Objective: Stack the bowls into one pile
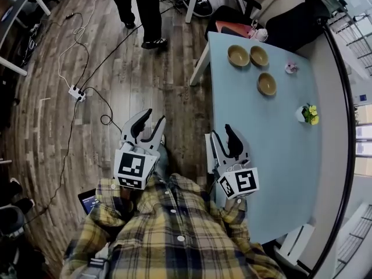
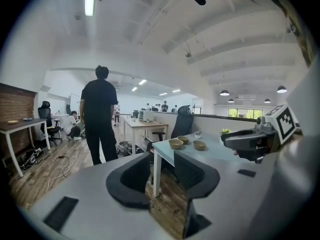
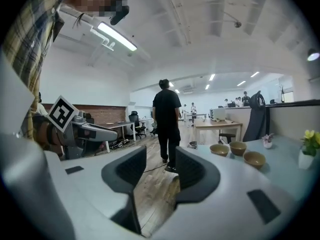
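Three tan bowls stand apart at the far end of the light blue table: one at the left, one beside it, one nearer me. My left gripper is open and empty, held over the wooden floor left of the table. My right gripper is open and empty above the table's near left edge. Both are far short of the bowls. The left gripper view shows its jaws apart and the bowls far ahead. In the right gripper view the bowls lie ahead to the right.
A person in black stands on the floor beyond the table's far left corner. Cables and a power strip lie on the floor. A small pot of yellow flowers and a small pink thing sit near the table's right side.
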The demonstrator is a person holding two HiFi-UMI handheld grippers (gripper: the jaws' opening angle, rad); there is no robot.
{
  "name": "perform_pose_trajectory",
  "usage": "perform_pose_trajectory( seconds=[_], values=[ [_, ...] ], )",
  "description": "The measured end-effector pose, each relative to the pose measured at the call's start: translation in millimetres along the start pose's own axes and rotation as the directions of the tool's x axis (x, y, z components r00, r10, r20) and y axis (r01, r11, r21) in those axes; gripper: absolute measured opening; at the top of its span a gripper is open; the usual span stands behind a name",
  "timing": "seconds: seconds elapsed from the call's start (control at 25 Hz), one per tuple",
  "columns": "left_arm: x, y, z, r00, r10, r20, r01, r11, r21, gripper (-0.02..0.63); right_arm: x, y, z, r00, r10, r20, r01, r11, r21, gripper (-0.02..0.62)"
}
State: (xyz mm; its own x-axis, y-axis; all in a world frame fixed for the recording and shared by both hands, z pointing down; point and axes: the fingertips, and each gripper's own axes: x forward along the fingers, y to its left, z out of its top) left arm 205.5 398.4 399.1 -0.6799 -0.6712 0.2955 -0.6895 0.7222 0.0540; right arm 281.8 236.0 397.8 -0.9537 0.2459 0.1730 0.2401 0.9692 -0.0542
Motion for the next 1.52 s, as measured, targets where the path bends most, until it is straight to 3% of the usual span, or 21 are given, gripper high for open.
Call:
perform_pose_trajectory(
  seconds=[0.4, 0.84, 1.24, 1.52],
  values=[
    [73.4, 71.9, 24.2, 0.998, -0.066, -0.019, 0.066, 0.997, 0.033, 0.181, 91.2, -24.7, 12.2, 0.998, -0.068, -0.010, 0.069, 0.997, 0.017, 0.189],
    [127.4, 106.4, 25.8, 0.993, -0.107, -0.049, 0.107, 0.994, 0.008, 0.190, 147.2, -59.4, 4.4, 0.991, -0.114, -0.071, 0.118, 0.992, 0.050, 0.202],
    [251.2, 111.8, 68.2, 0.981, -0.185, -0.063, 0.189, 0.980, 0.058, 0.190, 221.0, -166.7, 22.4, 0.981, -0.191, -0.023, 0.192, 0.975, 0.114, 0.202],
    [362.3, 79.8, 119.7, 0.940, -0.332, -0.075, 0.338, 0.936, 0.093, 0.190, 245.9, -249.8, 51.3, 0.955, -0.298, -0.018, 0.297, 0.944, 0.145, 0.201]
  ],
)
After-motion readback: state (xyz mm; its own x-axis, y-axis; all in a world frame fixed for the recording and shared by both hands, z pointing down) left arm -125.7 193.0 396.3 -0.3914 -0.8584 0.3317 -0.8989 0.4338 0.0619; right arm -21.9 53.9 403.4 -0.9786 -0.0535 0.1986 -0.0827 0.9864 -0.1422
